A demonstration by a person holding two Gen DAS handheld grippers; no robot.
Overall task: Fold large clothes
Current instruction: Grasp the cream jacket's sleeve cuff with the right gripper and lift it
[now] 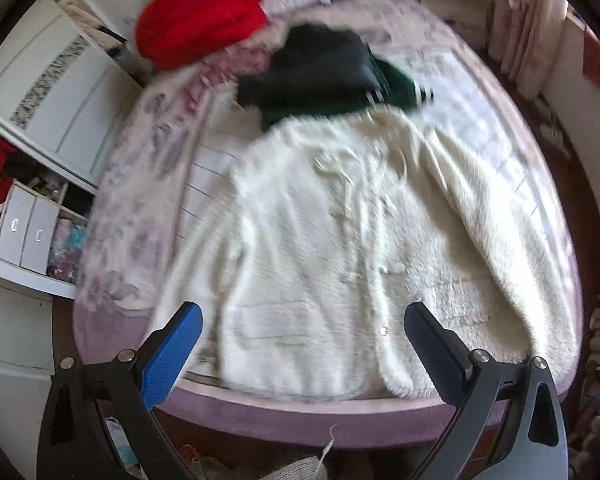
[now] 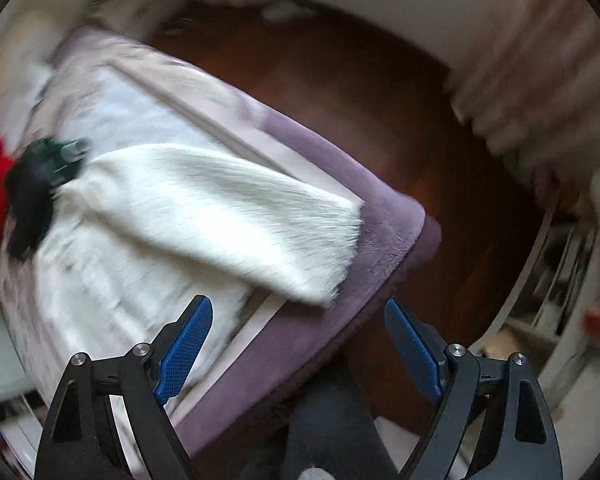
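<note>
White fleece jacket (image 1: 340,232) flat on bed (image 1: 300,416), seemingly beneath both empty, spread tools.

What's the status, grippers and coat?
Left gripper open, empty. Right gripper open, empty. White fleece coat spread flat, unfolded. Dark green garment touching its collar.

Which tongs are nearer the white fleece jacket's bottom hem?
Probably left. The left tongs hover open right above the white fleece jacket hem; the right tongs hang open off the bed corner, near its sleeve.
</note>
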